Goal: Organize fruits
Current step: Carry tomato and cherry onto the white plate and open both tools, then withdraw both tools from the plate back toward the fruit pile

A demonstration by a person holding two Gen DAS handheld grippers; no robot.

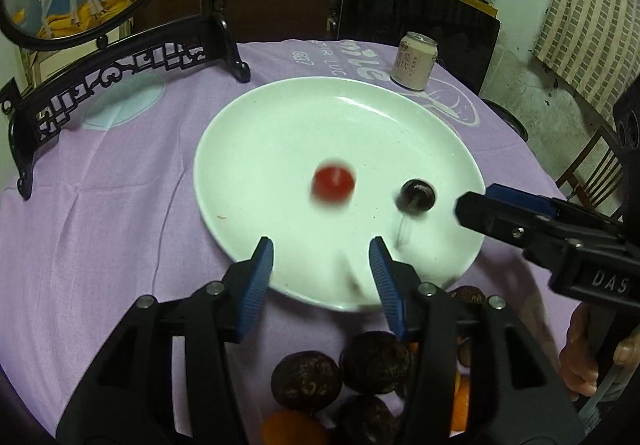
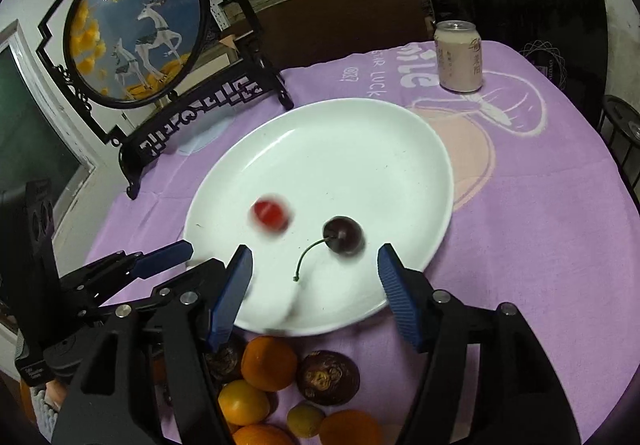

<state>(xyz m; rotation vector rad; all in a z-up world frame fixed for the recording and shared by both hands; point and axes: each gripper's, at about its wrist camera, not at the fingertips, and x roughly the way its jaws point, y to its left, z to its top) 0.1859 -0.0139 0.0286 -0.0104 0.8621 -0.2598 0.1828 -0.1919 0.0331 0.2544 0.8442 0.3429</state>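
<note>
Right wrist: dark cherry (image 2: 344,235) on plate (image 2: 360,149), just beyond open right hand-held gripper (image 2: 314,265).

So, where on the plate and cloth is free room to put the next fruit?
The white plate is bare across its far half, beyond the red fruit and the dark cherry. The purple cloth is free between plate and can. The near edge is crowded: oranges and dark wrinkled fruits lie there.
</note>
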